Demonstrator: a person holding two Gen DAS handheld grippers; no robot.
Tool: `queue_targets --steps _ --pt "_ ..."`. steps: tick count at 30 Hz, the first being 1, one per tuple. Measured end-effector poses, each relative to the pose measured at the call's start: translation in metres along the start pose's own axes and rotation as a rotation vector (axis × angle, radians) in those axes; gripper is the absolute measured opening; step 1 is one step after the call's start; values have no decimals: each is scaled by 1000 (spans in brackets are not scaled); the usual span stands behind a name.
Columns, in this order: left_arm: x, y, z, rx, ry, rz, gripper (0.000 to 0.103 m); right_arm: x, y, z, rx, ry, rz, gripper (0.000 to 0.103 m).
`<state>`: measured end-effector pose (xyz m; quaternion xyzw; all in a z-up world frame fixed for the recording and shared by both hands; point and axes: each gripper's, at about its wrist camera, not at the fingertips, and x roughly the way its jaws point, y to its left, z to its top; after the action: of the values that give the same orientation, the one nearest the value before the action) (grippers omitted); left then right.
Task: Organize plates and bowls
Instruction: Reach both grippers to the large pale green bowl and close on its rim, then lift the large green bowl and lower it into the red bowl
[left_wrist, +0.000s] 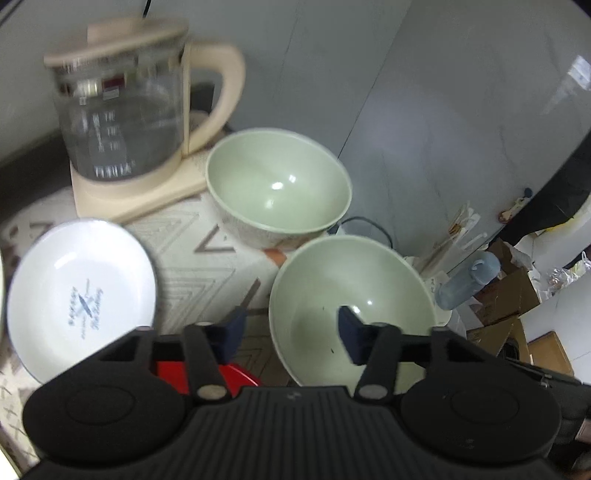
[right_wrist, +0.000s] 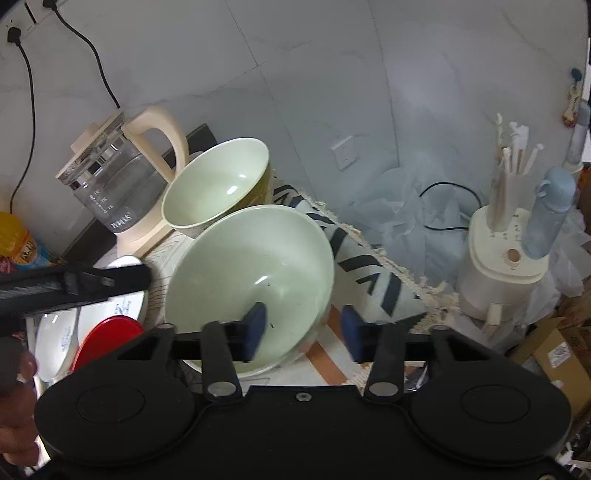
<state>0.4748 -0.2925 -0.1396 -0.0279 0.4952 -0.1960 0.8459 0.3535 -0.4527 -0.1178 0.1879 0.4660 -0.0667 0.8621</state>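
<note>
Our left gripper (left_wrist: 291, 332) has its jaws apart, straddling the near rim of the nearer green bowl (left_wrist: 351, 295), one pad inside and one outside, with no clear contact. Our right gripper (right_wrist: 303, 332) also has its jaws apart around the same bowl's (right_wrist: 251, 266) opposite rim. Beyond both jaws sits a second green bowl (left_wrist: 277, 184) beside the glass kettle (left_wrist: 122, 110). Left of our left jaws lies a white plate (left_wrist: 81, 295) on the patterned table (left_wrist: 192, 251).

Both wrist views look down closely (sharing bowls (left_wrist: 351, 295) and kettle (right_wrist: 110, 184)).
</note>
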Motion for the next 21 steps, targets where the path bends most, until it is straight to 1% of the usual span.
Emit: queue_targets --steps 1,2,4,6,8,11,13,16,21 --pt "4 0 0 -4 8 -2 44 3 -1 -1 3 6 -4 36" --pt "6 1 1 -5 13 -2 41 6 -1 -1 6 15 -10 33" --pt "13 2 1 -6 25 -5 35 11 -4 -2 19 31 -2 30" --pt "19 3 1 -17 35 -7 26 14 -6 -2 14 32 3 26" --pt "26 4 1 -26 46 6 22 18 -6 -1 10 34 -1 26" --pt "37 6 1 -47 64 15 16 25 -9 1 26 49 -11 20" --pt "38 7 2 -58 61 18 15 29 -9 2 25 53 -20 17" --pt "35 6 3 -64 63 12 15 30 -8 3 3 50 -22 17" --pt "15 5 4 -88 34 -12 15 18 -7 10 -23 29 -17 17"
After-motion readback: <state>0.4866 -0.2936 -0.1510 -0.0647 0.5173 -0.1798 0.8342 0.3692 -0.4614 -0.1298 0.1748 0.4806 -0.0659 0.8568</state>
